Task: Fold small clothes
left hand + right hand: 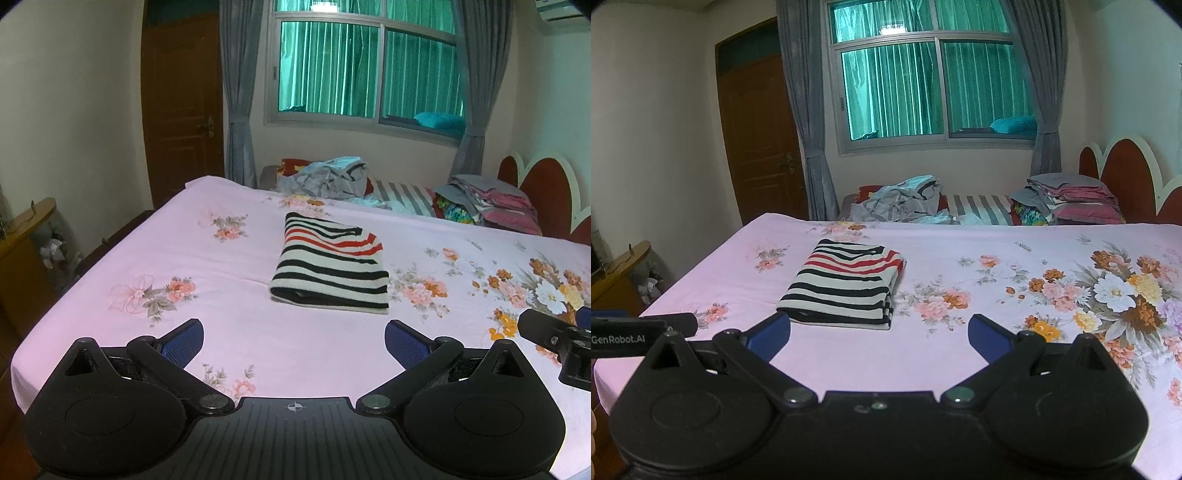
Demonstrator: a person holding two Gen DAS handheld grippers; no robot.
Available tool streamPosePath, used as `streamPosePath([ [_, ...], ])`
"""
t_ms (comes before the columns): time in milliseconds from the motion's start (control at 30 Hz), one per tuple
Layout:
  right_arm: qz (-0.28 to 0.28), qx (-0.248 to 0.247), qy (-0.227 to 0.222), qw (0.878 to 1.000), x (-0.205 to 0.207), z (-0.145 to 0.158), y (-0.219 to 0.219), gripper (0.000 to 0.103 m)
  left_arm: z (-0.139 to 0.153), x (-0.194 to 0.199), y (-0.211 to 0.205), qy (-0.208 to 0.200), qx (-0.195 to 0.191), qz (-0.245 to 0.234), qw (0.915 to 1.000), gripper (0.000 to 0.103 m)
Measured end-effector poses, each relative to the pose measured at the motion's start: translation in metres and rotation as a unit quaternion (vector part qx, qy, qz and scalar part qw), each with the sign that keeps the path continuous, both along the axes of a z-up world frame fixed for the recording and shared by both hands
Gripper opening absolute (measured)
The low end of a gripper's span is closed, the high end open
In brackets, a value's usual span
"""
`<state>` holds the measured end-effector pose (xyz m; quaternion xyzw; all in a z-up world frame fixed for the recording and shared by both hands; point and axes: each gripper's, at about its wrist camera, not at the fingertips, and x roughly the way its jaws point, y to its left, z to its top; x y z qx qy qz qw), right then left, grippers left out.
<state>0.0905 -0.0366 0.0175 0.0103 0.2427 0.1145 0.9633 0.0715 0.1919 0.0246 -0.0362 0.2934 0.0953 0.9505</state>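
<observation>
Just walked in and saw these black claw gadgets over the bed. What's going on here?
A person is folding small clothes with a handheld claw in each hand. A striped top lies folded on the pink flowered sheet. The left gripper and the right gripper are both open, holding nothing. A heap of unfolded clothes waits at the far side.
</observation>
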Motion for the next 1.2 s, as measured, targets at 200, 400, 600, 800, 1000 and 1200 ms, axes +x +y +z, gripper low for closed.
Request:
streamPosePath([
  [200, 0.002, -0.002, 0.000, 1.000, -0.0003, -0.0002, 0.0001, 0.103, -0.0010, -0.0004, 0.0012, -0.001, 0.000, 0.001, 1.0000, 0.103],
  [400, 0.004, -0.003, 0.000, 1.000, -0.0004, -0.0004, 0.0005, 0.103, -0.0012, 0.0000, 0.0015, -0.002, -0.001, 0.002, 1.0000, 0.103],
  [600, 0.004, -0.003, 0.001, 1.000, -0.0011, -0.0004, 0.0012, 0.103, -0.0023, 0.0001, 0.0009, 0.000, -0.001, 0.002, 1.0000, 0.103],
  [800, 0.004, -0.003, 0.001, 1.000, -0.0009, -0.0005, 0.0014, 0.103, -0.0029, -0.0004, 0.0002, -0.001, -0.001, 0.002, 1.0000, 0.103],
  [1000, 0.004, -0.003, 0.002, 1.000, -0.0012, -0.0011, 0.0014, 0.103, -0.0035, -0.0006, 0.0002, 0.000, -0.001, 0.003, 1.0000, 0.103],
  [1200, 0.005, -0.002, 0.003, 1.000, -0.0014, -0.0018, 0.0015, 0.103, -0.0047, 0.0001, 0.0006, 0.001, -0.004, 0.003, 1.0000, 0.103],
])
